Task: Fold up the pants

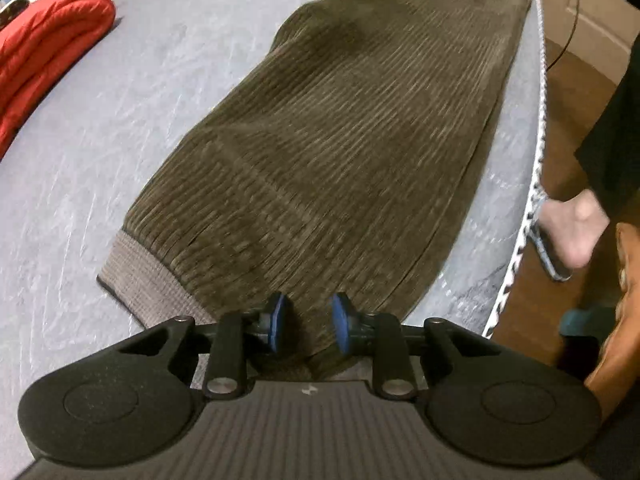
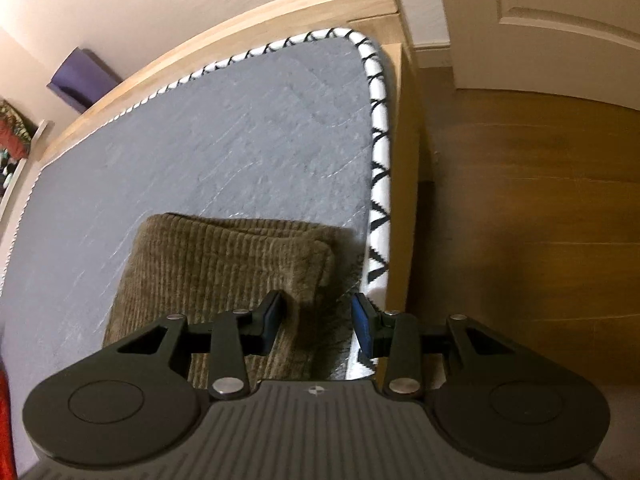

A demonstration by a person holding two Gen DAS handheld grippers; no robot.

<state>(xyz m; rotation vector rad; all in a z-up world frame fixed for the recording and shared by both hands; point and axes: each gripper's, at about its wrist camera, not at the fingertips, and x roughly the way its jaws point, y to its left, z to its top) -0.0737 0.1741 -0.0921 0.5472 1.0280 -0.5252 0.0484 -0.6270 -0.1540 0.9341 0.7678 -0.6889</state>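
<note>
Both shots are pretty dim, warm indoor light with a yellowish cast, no hard glare anywhere. Heavy fisheye bend: the mattress edge [image 1: 538, 128] curves hard down the right of the left wrist view, and the bed frame [image 2: 224, 40] arcs across the top of the right wrist view. The left view is smeary with motion blur, worst on the corduroy pants [image 1: 340, 152] ribs mid-frame and the foot [image 1: 572, 228] at right. The right view is softer toward the top right, where the door [image 2: 560, 12] looks blurred. Under the pants [image 2: 224, 264] there's a soft shadow at lower centre, and the wood floor [image 2: 528, 208] goes dark toward the right edge.
</note>
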